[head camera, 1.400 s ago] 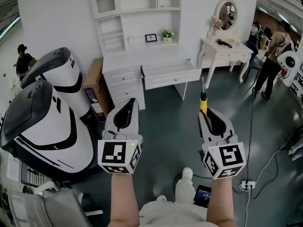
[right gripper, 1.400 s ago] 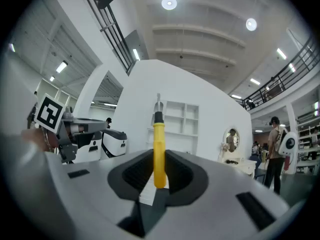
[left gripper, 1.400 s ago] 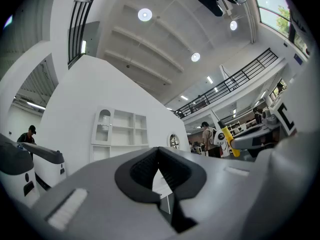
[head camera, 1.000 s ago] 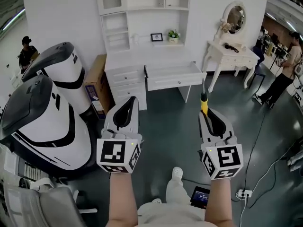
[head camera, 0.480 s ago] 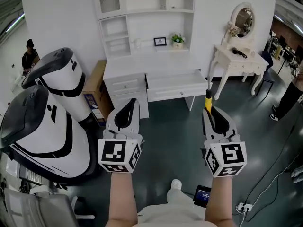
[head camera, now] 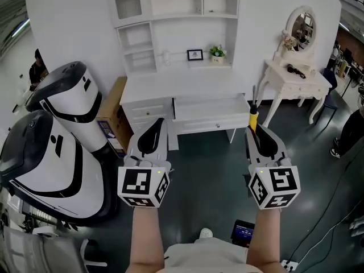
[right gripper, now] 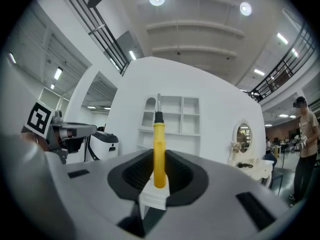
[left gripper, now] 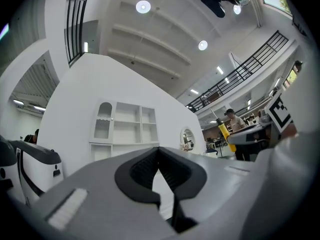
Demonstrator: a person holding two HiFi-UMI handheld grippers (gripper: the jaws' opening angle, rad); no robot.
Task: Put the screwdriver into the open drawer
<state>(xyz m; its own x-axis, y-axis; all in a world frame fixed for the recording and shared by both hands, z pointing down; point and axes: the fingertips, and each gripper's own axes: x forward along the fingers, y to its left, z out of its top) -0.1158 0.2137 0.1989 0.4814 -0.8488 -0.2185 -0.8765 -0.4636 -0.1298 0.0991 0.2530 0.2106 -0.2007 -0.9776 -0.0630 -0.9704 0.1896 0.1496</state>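
A yellow-handled screwdriver (head camera: 252,117) sticks forward out of my right gripper (head camera: 257,136), whose jaws are shut on its handle; the metal shaft points at the desk. In the right gripper view the screwdriver (right gripper: 159,151) stands upright between the pads. My left gripper (head camera: 152,136) is held level beside it, shut with nothing in it; its closed black pads (left gripper: 159,170) fill the left gripper view. The open drawer (head camera: 211,114) juts out of the white desk (head camera: 170,90) straight ahead, between the two grippers and beyond them.
Two large white-and-black machine housings (head camera: 51,152) stand at the left, a cardboard box (head camera: 109,115) beside the desk. A white dressing table (head camera: 296,84) with a mirror stands at the right. A person (head camera: 37,67) is at the far left. Cables and a power strip lie on the dark floor.
Both grippers have come closer to the desk; the desk and open drawer now lie nearer and more centred. The screwdriver stays gripped in the right gripper.
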